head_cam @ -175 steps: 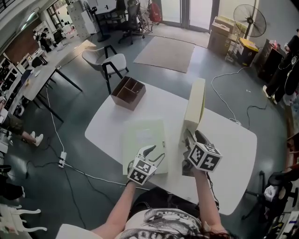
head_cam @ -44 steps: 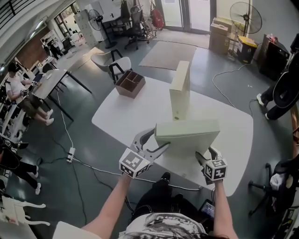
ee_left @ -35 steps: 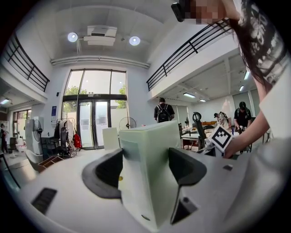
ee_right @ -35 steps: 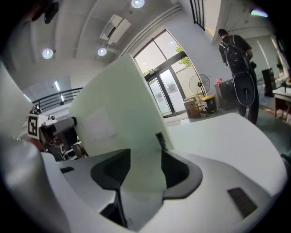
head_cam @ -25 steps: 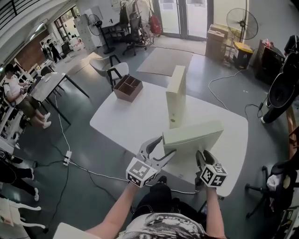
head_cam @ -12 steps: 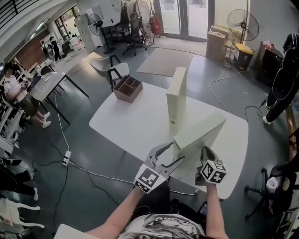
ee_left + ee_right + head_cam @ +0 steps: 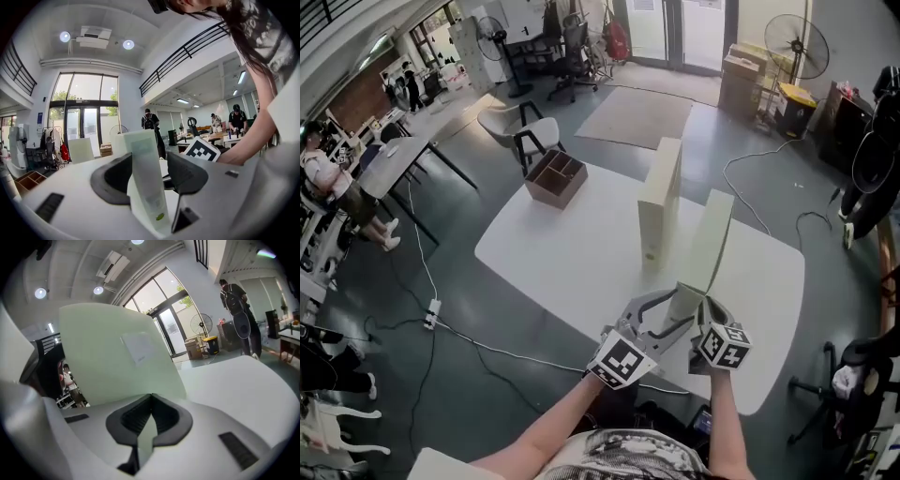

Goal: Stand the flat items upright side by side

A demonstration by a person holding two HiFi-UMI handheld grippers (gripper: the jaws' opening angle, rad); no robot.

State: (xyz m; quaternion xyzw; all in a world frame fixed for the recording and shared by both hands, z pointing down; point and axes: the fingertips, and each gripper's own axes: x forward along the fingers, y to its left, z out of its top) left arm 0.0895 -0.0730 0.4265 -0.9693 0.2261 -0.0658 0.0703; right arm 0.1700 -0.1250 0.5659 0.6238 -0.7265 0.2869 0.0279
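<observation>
Our right hand-held gripper [image 7: 151,404] is pinched tight on the lower cover edge of a pale green binder [image 7: 711,239]. It stands upright on the counter [image 7: 562,253], long axis vertical, spine toward us, just right of the other upright binder [image 7: 661,192]. Our left hand-held gripper [image 7: 149,161] straddles its spine, its half-spread jaws just closing. Only the right gripper view shows the cover label [image 7: 138,348].

Daylight is pouring in through the tall glass doors [image 7: 84,117] at the far end of the hall. Round ceiling lamps [image 7: 64,36] are adding to it, and the scene is reading bright and even. The white table [image 7: 572,253] is glowing almost without detail, with shadows on it falling faint and soft. My two gripper cameras are bending the room into fisheye circles, black at the corners. Close up, the jaws of my left gripper [image 7: 149,164] and right gripper [image 7: 150,401] are blurring, and the pale green folder [image 7: 112,357] is looming soft, out of focus.
</observation>
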